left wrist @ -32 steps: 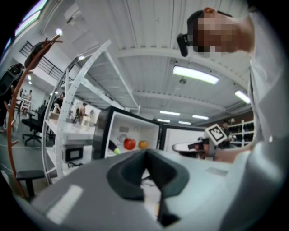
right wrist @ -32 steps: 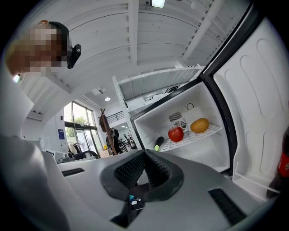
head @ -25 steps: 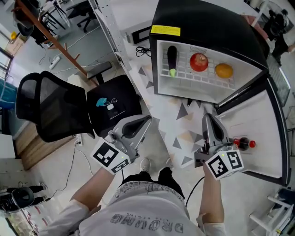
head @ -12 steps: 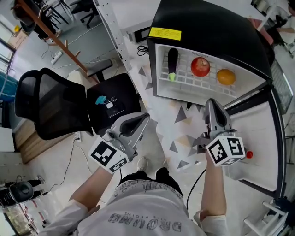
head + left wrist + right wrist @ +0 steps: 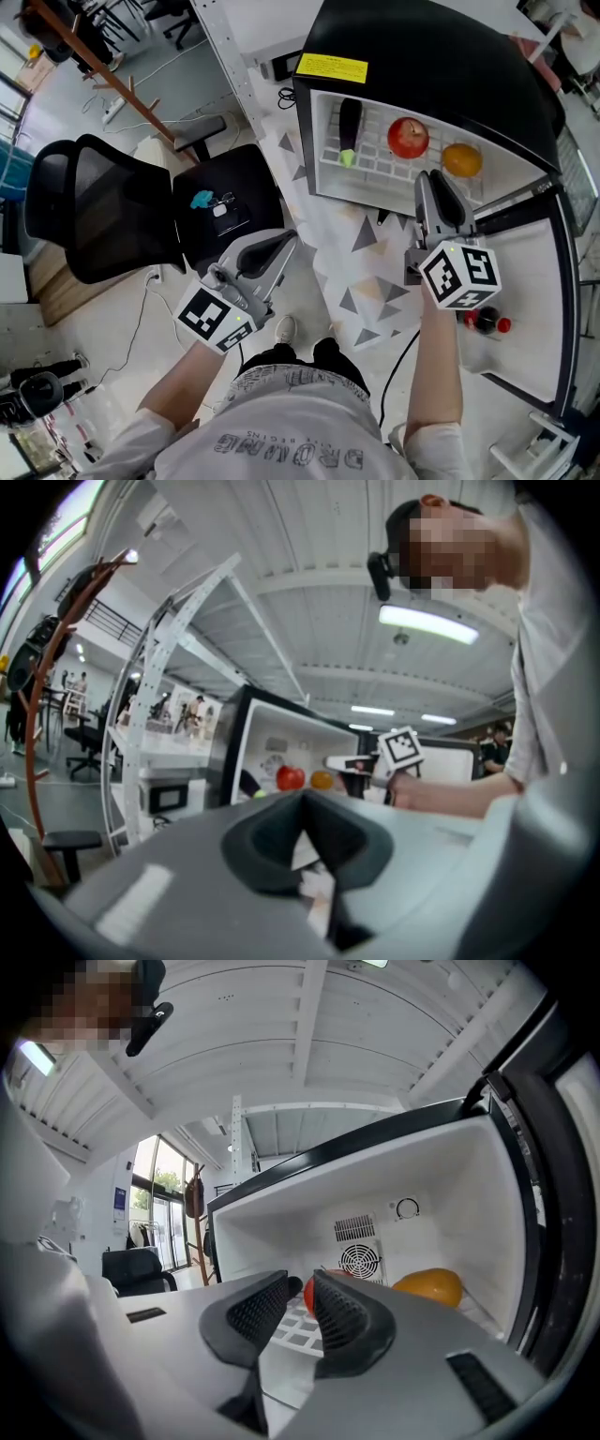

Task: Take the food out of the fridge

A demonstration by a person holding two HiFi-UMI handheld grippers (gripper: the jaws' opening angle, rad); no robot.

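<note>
The fridge (image 5: 422, 56) stands open on the floor, its door (image 5: 539, 272) swung out to the right. On the white wire shelf (image 5: 380, 161) inside lie three foods in a row: an eggplant (image 5: 349, 127) at the left, an apple (image 5: 409, 137) in the middle and an orange (image 5: 462, 160) at the right. None of them is touched. The right gripper (image 5: 431, 183) is held level at the fridge's mouth. Its tips are at the front of the shelf, near the apple and the orange. Its jaws have just been opening and now stand a narrow slit apart with nothing between them – in the right gripper view the apple shows beyond the gap. The left gripper (image 5: 286, 239) hangs well apart from the fridge over the patterned floor (image 5: 375, 281), with its jaws pressed together and empty. Red-capped bottles (image 5: 483, 322) sit in the door's rack beside the right forearm. A black chair (image 5: 103, 206) stands off to the left.
</note>
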